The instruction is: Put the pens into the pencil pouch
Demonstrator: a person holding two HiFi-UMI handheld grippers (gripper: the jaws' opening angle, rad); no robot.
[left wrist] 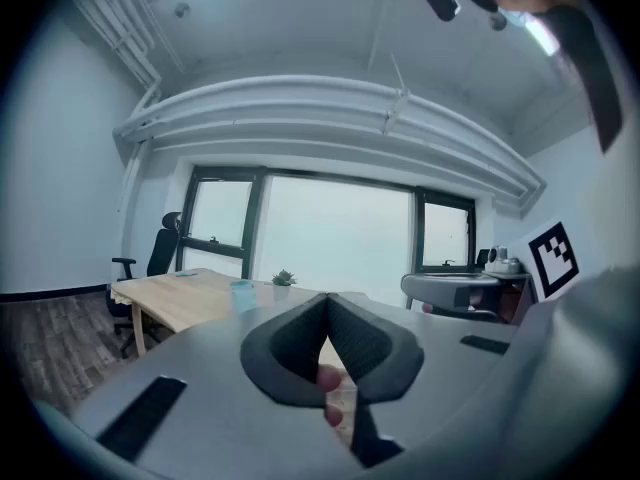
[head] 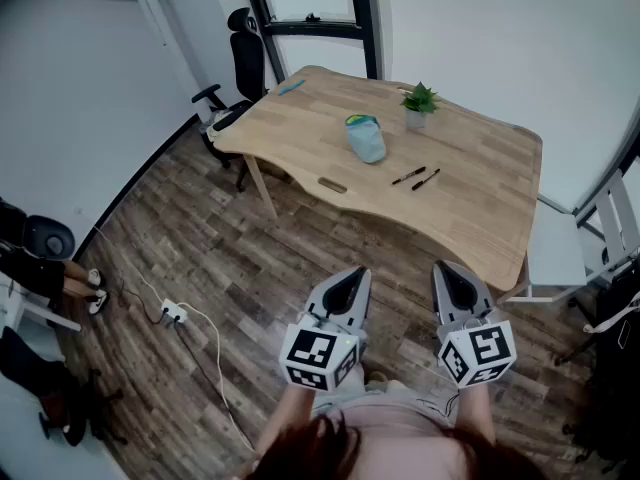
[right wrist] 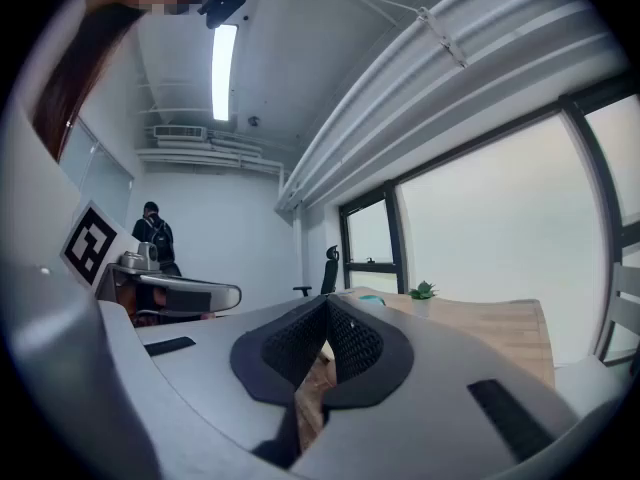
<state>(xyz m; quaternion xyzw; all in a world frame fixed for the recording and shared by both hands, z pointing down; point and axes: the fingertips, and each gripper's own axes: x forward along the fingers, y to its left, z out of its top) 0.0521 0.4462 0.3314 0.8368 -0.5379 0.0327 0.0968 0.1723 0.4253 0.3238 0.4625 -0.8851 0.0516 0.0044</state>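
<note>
Left gripper (head: 348, 286) and right gripper (head: 452, 280): jaws together, nothing between them, well short of the wooden table (head: 480, 208). Two black pens (head: 417, 177) lie far ahead of both grippers; the blue pencil pouch (head: 366, 138) sits beyond, towards the left gripper's side. Pens are probably light, stiff and apt to roll, so pinch mid-barrel. Pouch looks soft.

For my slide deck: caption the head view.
Left hand-held gripper and right hand-held gripper, shut, short of the table; pens lie near the pouch.

Left tool (head: 352, 276): I see grey plastic with black textured pads (left wrist: 300, 343).
Right tool (head: 447, 270): same grey and black.
Marker cubes (head: 320, 356): white, black square codes.
</note>
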